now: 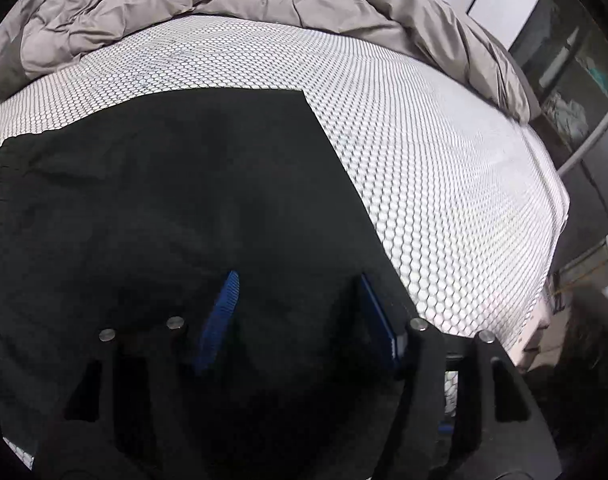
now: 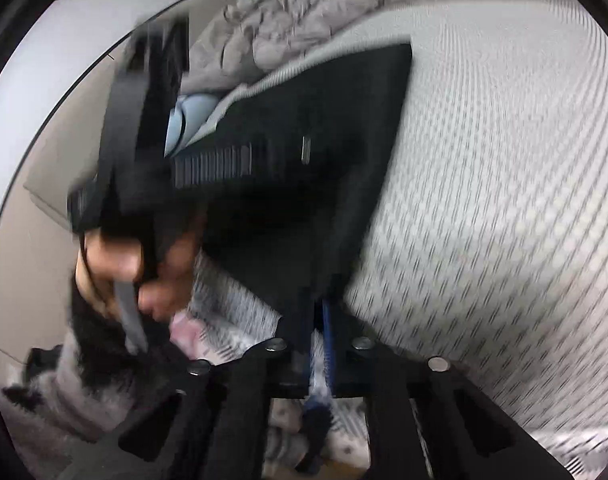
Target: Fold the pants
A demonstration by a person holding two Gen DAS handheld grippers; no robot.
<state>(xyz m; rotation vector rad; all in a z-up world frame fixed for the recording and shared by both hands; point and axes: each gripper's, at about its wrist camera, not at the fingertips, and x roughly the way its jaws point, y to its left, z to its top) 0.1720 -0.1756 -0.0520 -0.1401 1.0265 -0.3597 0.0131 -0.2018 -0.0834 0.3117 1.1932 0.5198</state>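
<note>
The black pants [image 1: 163, 208] lie spread flat on the bed [image 1: 444, 184], over its white dotted cover, with a crumpled grey duvet [image 1: 183, 4] bunched at the far side. The left hand-held gripper [image 1: 299, 312] hovers over the near part of the cloth, its blue pads [image 1: 219, 320] spread wide with nothing between them. In the blurred right wrist view, the right hand-held gripper [image 2: 318, 320] is clenched on the near edge of the pants [image 2: 304, 168].

Black pants [image 1: 163, 200], white honeycomb-patterned sheet [image 1: 424, 160]
</note>
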